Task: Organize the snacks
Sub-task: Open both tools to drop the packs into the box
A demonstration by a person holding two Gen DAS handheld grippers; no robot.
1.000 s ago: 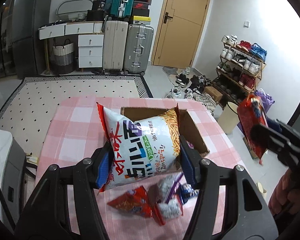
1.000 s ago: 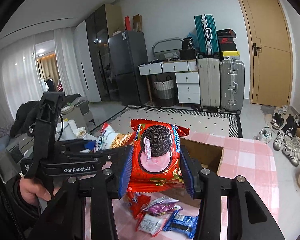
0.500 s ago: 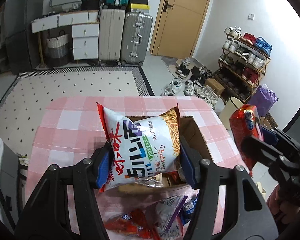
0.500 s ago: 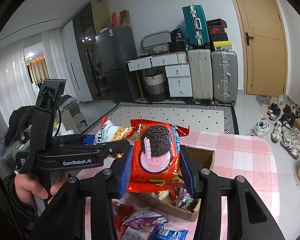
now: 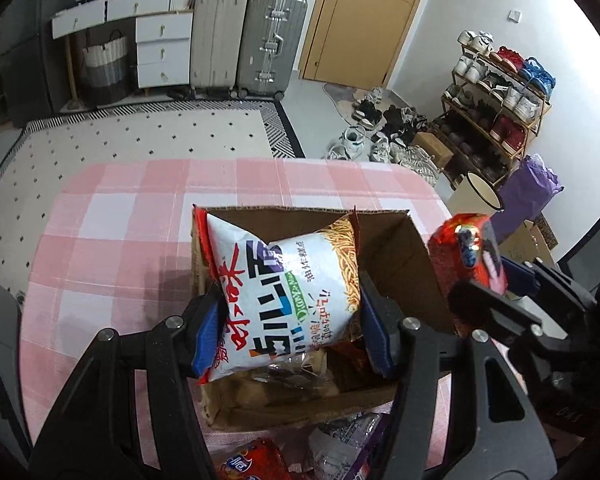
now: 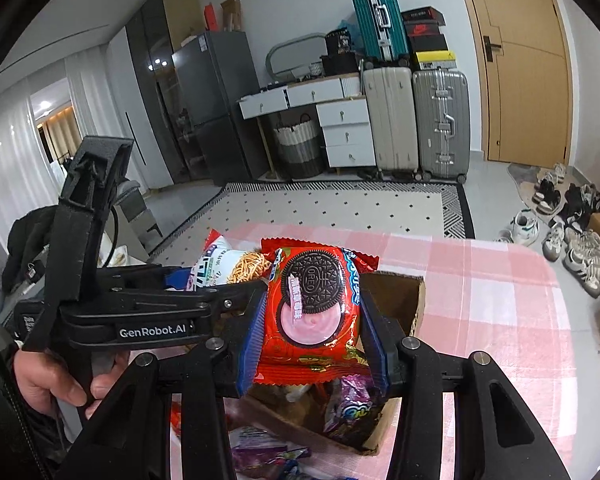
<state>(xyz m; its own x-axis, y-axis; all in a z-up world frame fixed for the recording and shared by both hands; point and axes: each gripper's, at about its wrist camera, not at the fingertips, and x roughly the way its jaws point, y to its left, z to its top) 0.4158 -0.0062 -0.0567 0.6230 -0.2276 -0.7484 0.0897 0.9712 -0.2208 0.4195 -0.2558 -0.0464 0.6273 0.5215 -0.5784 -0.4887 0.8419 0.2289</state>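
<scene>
Two readable labels: "OREO" packet [image 6: 314, 312], "GenRobot.AI" left gripper [image 6: 236, 280].

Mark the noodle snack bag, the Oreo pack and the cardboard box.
noodle snack bag [image 5: 284, 300], left wrist view, middle of its printed front.
Oreo pack [image 6: 314, 312], right wrist view, on the cookie picture.
cardboard box [image 5: 396, 248], left wrist view, bare inner wall on the right.

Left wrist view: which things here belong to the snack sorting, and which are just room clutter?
Job:
- white noodle-snack bag, in left gripper
- red Oreo packet, in right gripper
- brown cardboard box
- loose wrapped snacks

Clutter:
- silver hard-shell suitcase
- metal shoe rack
- woven laundry basket
</scene>
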